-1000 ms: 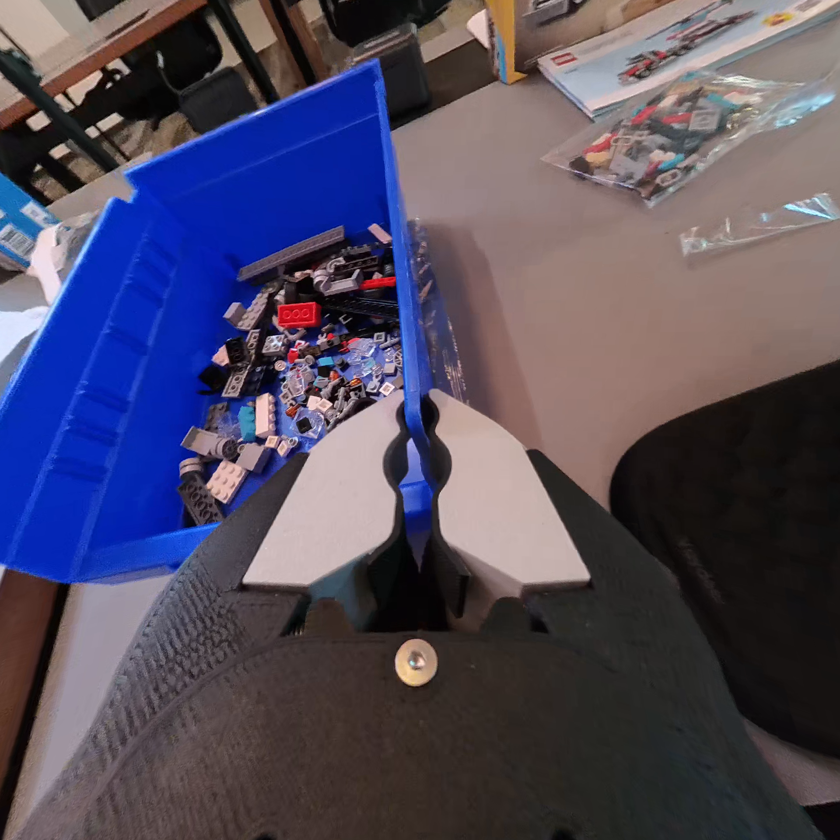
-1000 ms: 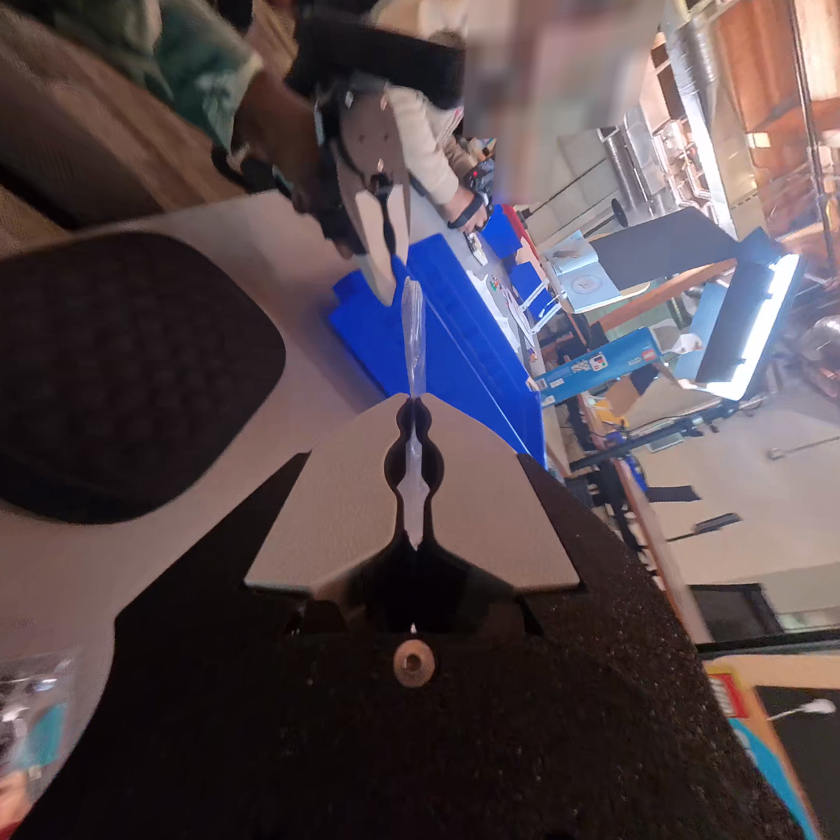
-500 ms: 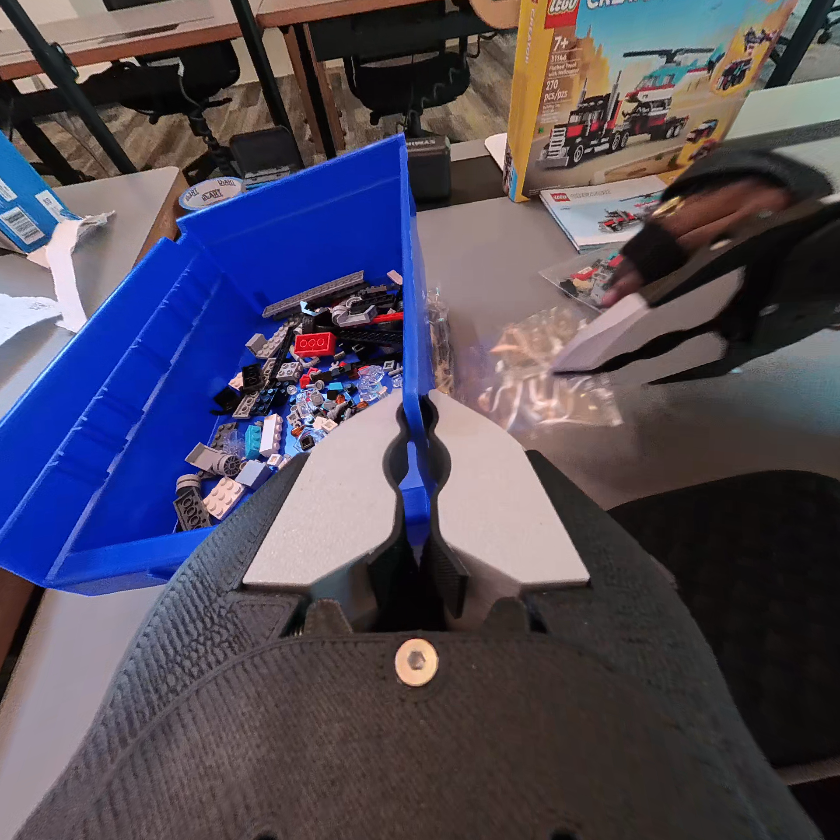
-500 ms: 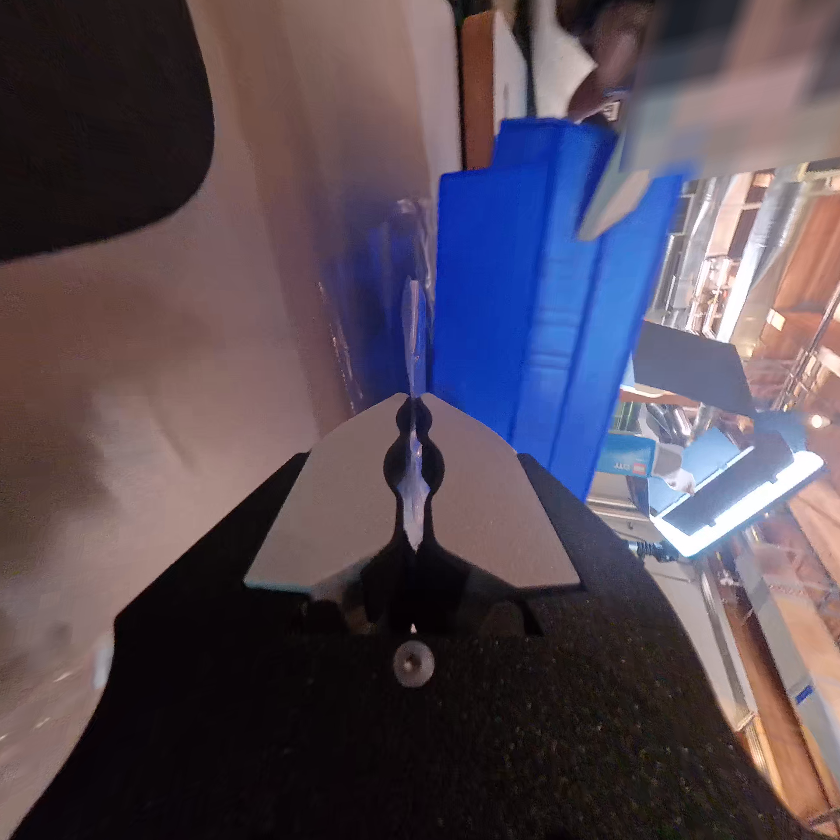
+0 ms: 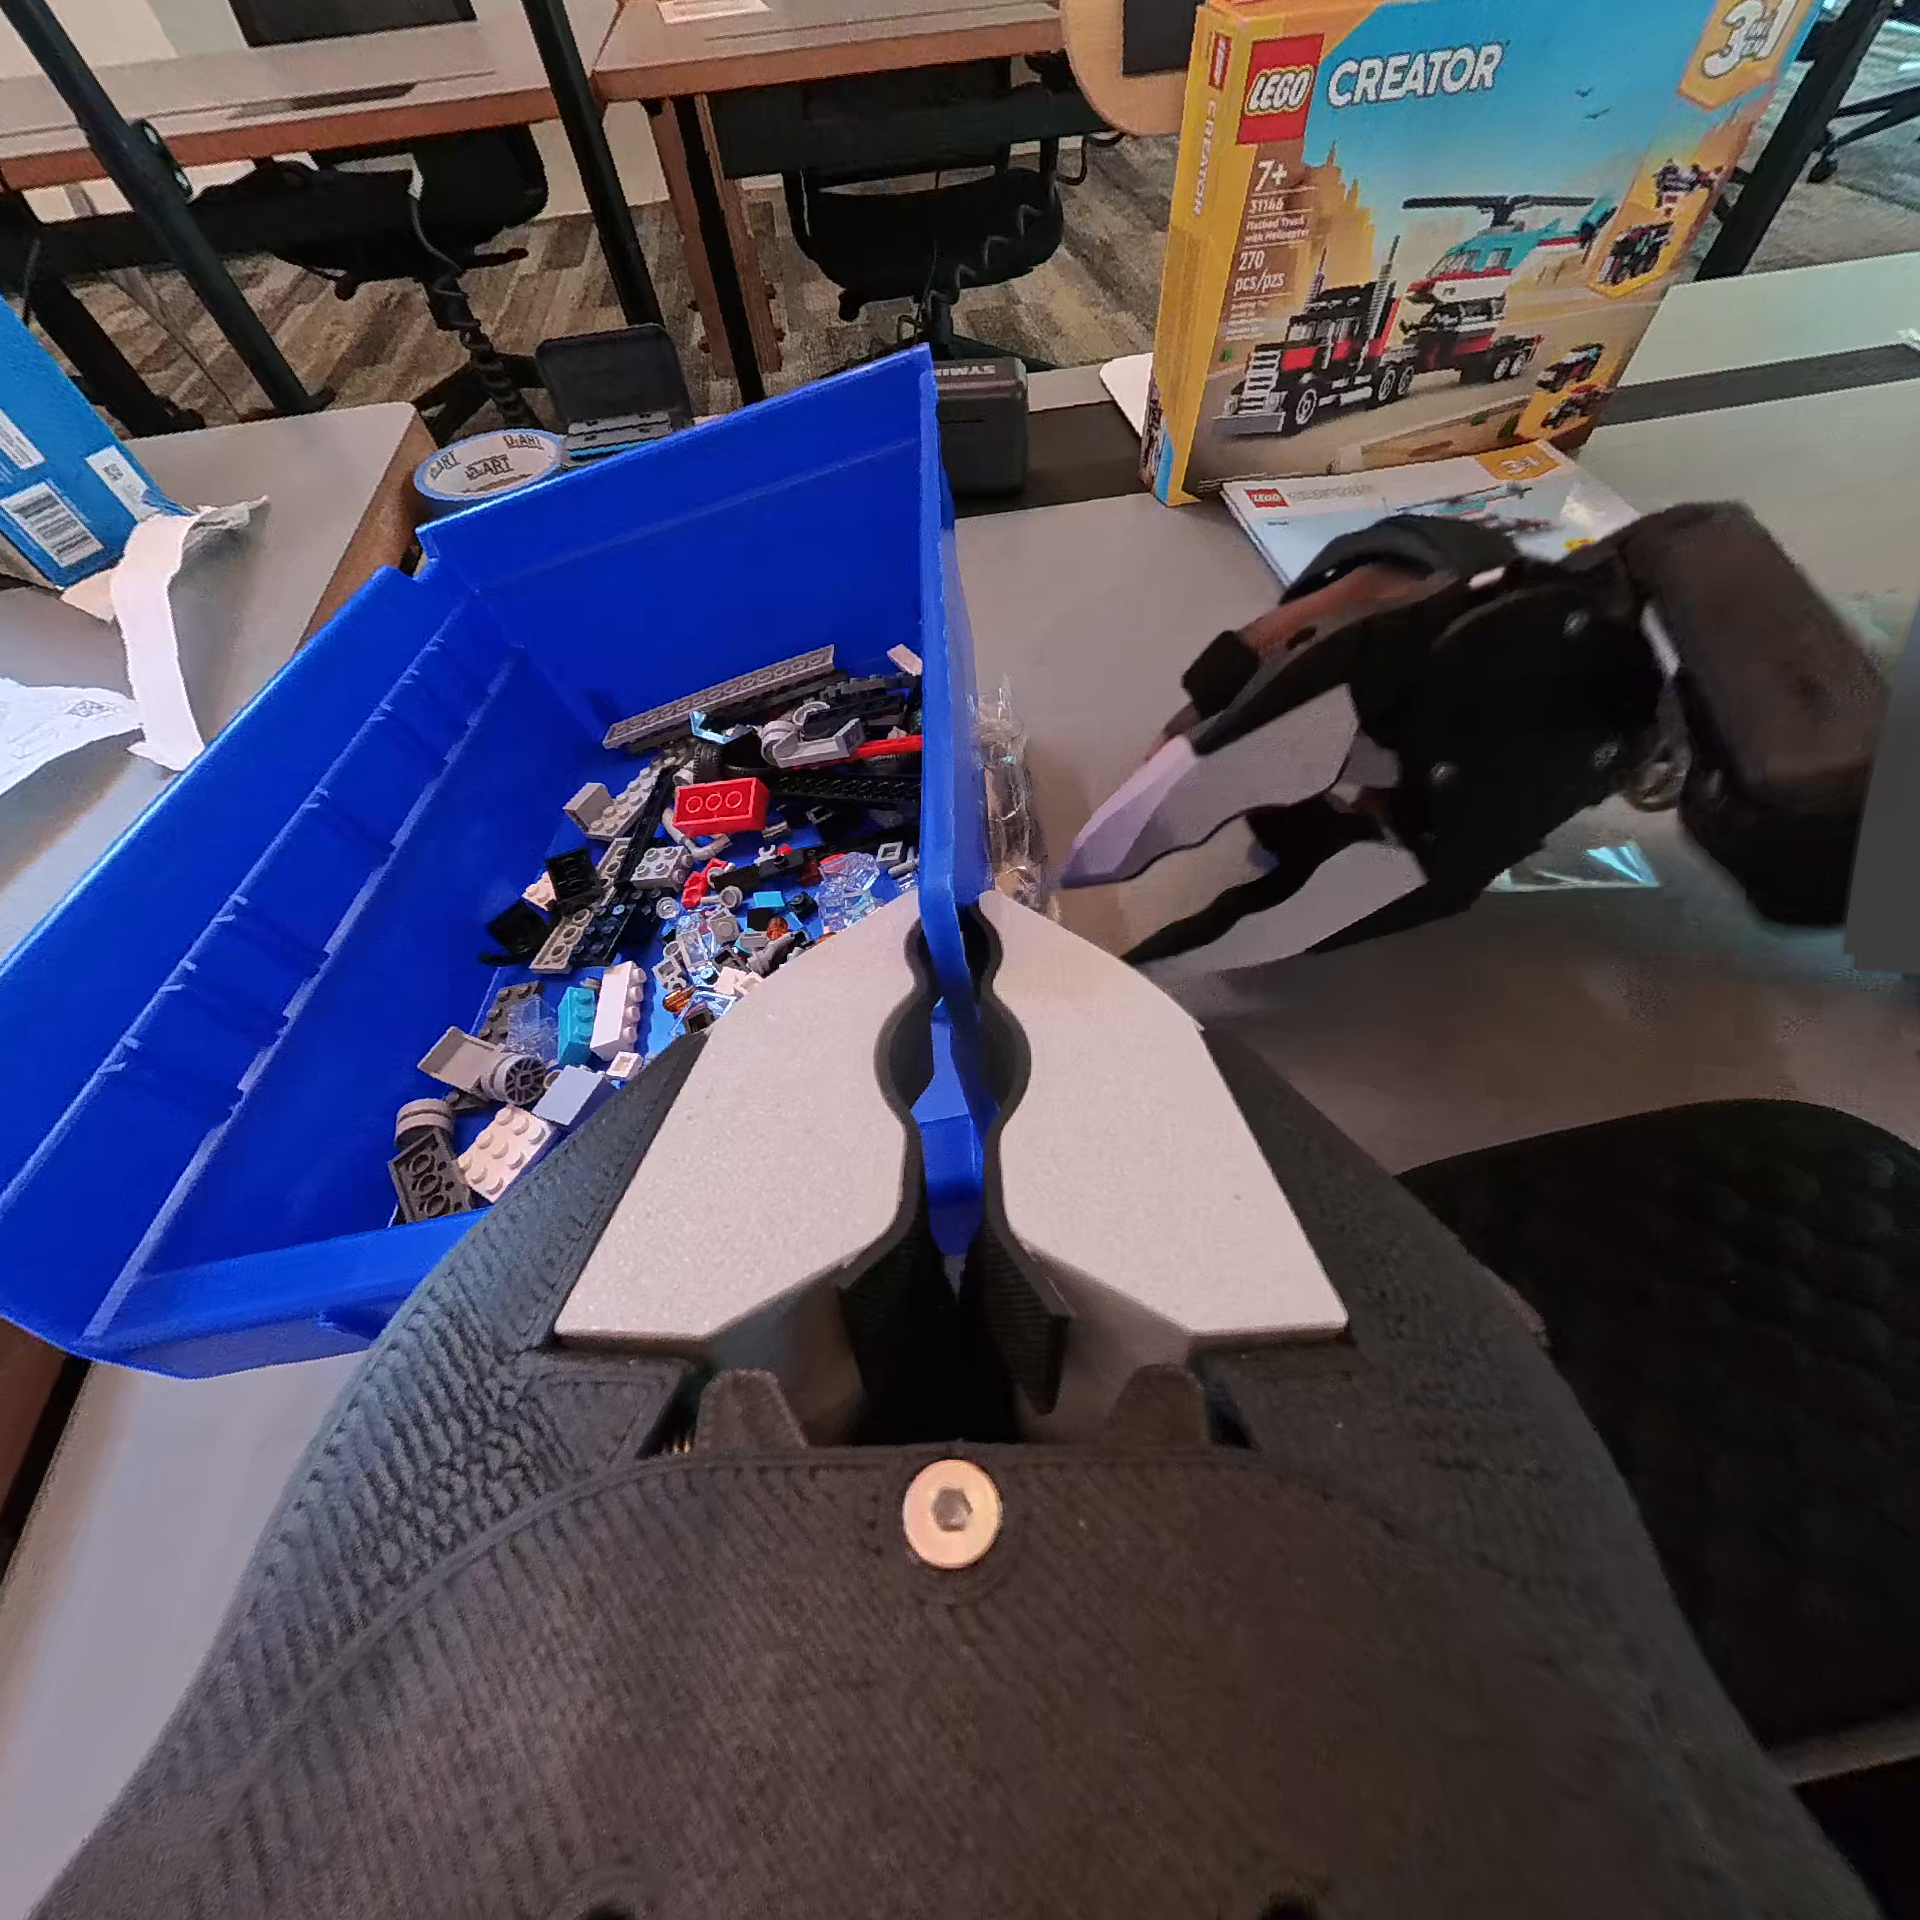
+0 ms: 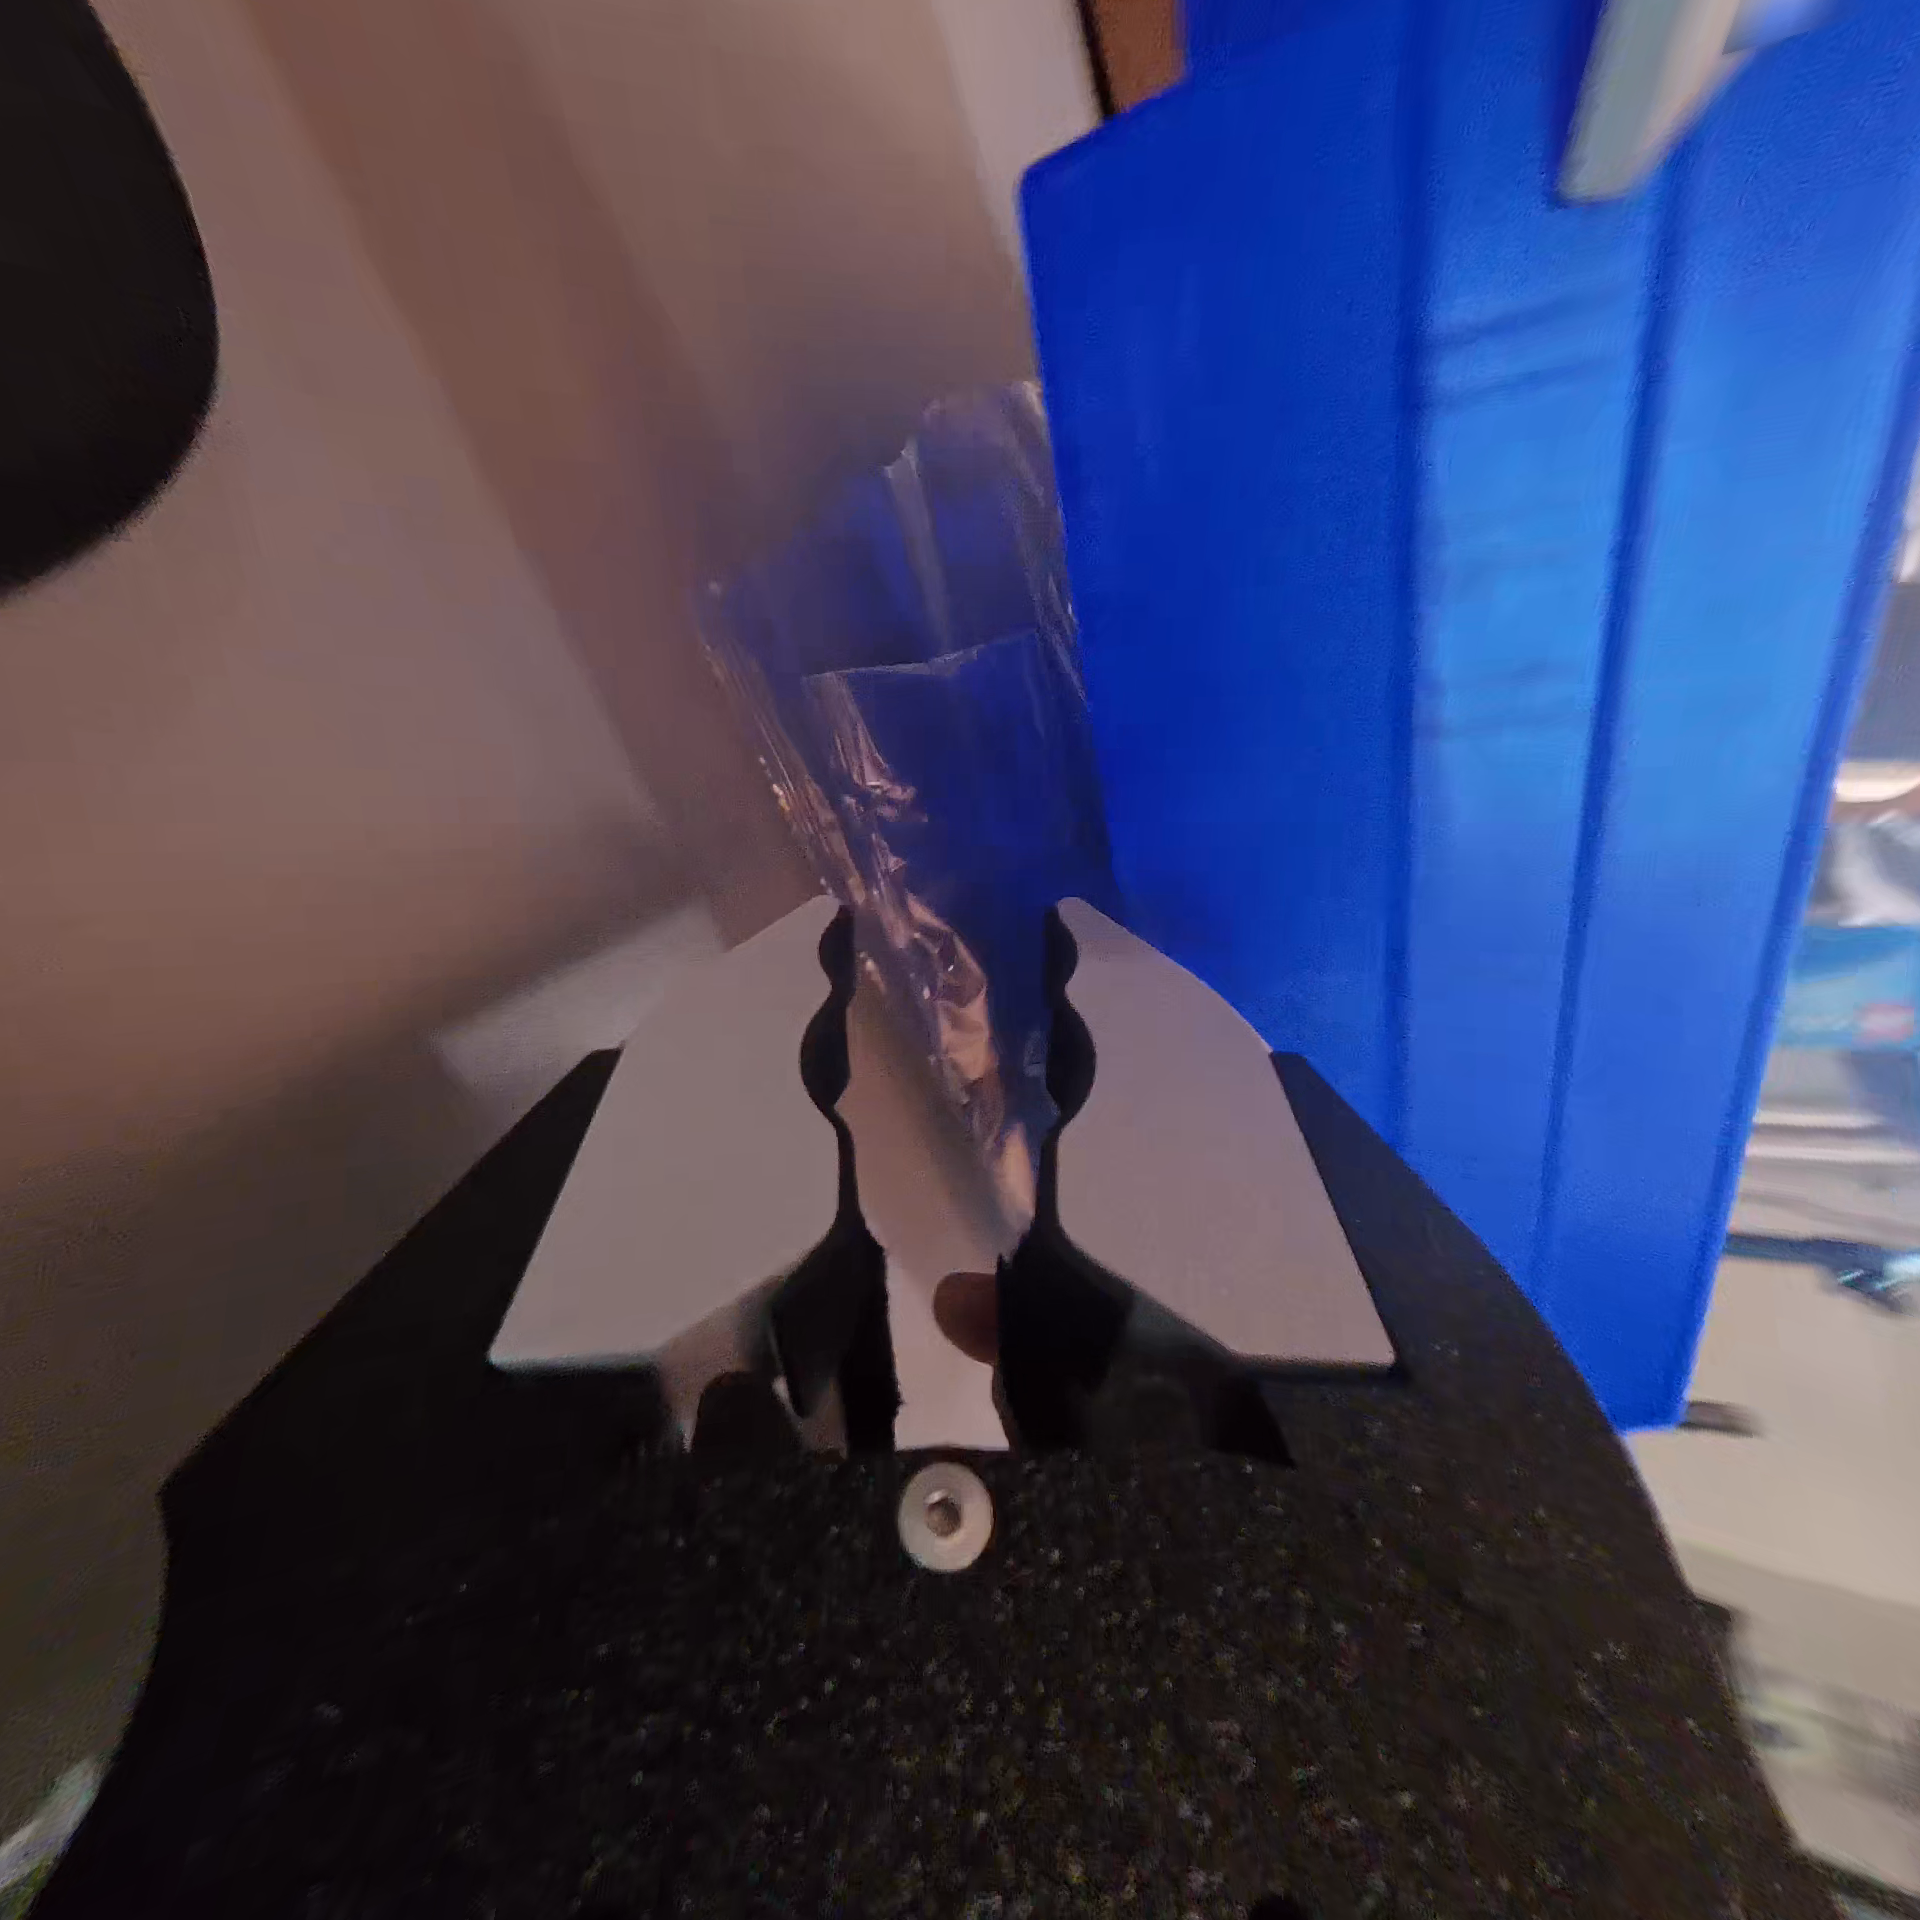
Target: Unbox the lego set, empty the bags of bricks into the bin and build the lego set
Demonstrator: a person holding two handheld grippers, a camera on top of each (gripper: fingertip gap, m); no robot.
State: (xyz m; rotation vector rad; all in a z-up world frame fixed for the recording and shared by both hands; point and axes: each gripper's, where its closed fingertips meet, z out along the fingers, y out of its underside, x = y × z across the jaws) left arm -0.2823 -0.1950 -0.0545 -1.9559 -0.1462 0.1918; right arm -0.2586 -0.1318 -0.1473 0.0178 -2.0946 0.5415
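Left gripper [image 5: 951,925]: its jaws are closed tight on the right-hand wall of the blue bin [image 5: 260,935], pinching the rim between the 2 grey pads.
Blue bin: sits on the grey tabletop [image 5: 1351,1049], tilted so its open mouth faces the left wrist view; in the right wrist view its outer wall [image 6: 1455,623] fills the right side of the picture.
Lego bricks [image 5: 686,894]: a loose heap on the bin floor, gathered toward the gripped wall; grey, black, white, teal and clear pieces, with 1 red brick [image 5: 720,805] on top near the middle.
Right gripper [image 6: 951,920]: its jaws stand narrowly apart, with the crumpled clear plastic bag [image 6: 914,727] lying in the gap; the blur hides whether either pad touches the bag. In the left wrist view this gripper [image 5: 1091,868] is low over the tabletop, tips pointing at the bin's outer wall.
Clear plastic bag: just beside the bin's outer right wall [image 5: 1003,790], outside the bin, resting against it.
Lego box [image 5: 1434,239]: upright at the far edge of the tabletop, right of the bin.
Instruction booklet [image 5: 1382,504]: flat in front of the box, partly hidden by the right gripper.
Black pad [image 5: 1714,1351]: on the tabletop at near right.
Roll of blue tape [image 5: 488,468]: on the neighbouring table behind the bin.
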